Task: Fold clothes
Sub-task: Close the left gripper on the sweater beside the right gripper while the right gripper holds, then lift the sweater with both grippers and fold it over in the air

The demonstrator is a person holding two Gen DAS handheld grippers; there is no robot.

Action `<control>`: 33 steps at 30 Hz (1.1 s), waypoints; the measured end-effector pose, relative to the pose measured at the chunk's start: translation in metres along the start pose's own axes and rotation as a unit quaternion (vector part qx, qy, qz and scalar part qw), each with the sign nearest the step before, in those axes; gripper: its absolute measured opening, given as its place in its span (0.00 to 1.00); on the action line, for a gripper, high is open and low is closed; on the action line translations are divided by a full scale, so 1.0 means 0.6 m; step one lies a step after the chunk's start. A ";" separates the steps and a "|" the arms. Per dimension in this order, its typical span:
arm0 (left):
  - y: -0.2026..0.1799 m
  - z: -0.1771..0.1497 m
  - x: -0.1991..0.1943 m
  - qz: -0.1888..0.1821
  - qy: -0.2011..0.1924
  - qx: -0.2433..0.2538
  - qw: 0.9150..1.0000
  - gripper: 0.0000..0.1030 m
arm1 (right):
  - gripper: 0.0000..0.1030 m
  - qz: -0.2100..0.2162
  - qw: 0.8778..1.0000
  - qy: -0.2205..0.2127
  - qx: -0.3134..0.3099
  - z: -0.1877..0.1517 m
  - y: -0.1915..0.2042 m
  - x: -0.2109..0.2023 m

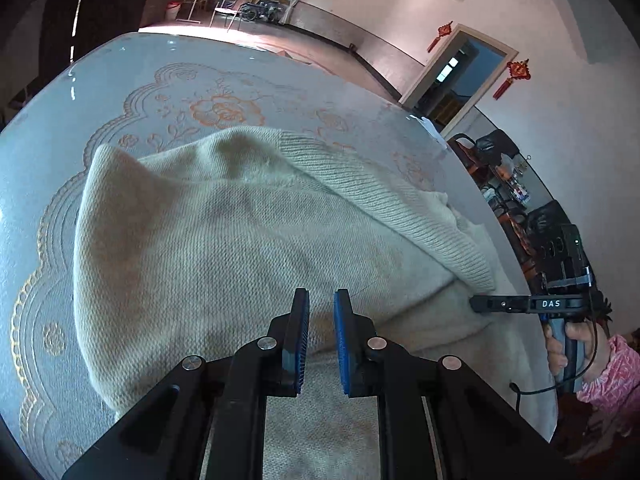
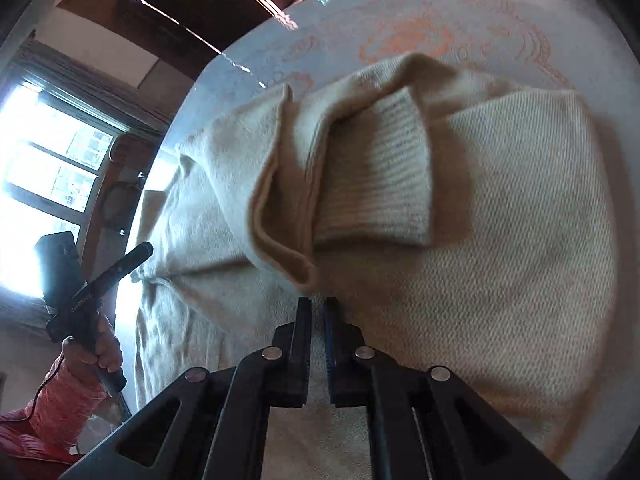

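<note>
A cream knit sweater (image 1: 224, 232) lies partly folded on the round table, its ribbed hem (image 1: 384, 196) turned over the body. In the right wrist view the sweater (image 2: 500, 208) shows a ribbed cuff (image 2: 384, 184) lying on top. My left gripper (image 1: 321, 300) hovers just over the sweater's near part, jaws a small gap apart and nothing between them. My right gripper (image 2: 317, 304) is close above the knit near a folded edge, jaws nearly closed, a thin gap showing. The right gripper also shows in the left wrist view (image 1: 480, 304), its tip at the sweater's right edge. The left gripper shows in the right wrist view (image 2: 140, 252).
The round table (image 1: 120, 92) carries a pale cloth with orange flower patterns. A doorway (image 1: 456, 76) and cluttered dark furniture (image 1: 504, 184) stand to the right. A bright window (image 2: 48, 168) is at the left of the right wrist view.
</note>
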State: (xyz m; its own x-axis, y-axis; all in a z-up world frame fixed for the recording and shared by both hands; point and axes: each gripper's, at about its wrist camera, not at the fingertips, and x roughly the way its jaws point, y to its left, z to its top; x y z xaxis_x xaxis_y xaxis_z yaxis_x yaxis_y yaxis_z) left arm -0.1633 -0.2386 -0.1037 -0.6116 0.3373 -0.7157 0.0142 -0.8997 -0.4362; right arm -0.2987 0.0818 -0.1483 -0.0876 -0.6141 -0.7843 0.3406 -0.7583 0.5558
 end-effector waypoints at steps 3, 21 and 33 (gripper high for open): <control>0.000 -0.011 0.002 0.025 -0.026 0.004 0.999 0.18 | 0.22 0.009 0.998 -0.055 0.004 0.007 0.012 -0.046; 0.069 -0.051 0.004 -0.118 -0.098 -0.117 0.981 0.52 | 0.10 0.083 0.996 -0.027 -0.019 0.215 0.108 0.088; 0.065 -0.057 -0.130 0.026 -0.207 -0.201 0.957 0.57 | 0.22 0.024 0.926 -0.003 -0.378 -0.052 0.260 0.043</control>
State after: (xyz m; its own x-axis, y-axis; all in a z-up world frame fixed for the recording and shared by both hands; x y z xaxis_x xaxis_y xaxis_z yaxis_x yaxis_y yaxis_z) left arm -0.0877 -0.2904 -0.0835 -0.8615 0.0805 -0.5014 0.3066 -0.7046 -0.6399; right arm -0.2185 -0.0457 -0.0905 -0.0597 -0.6468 -0.7603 0.9016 -0.3618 0.2370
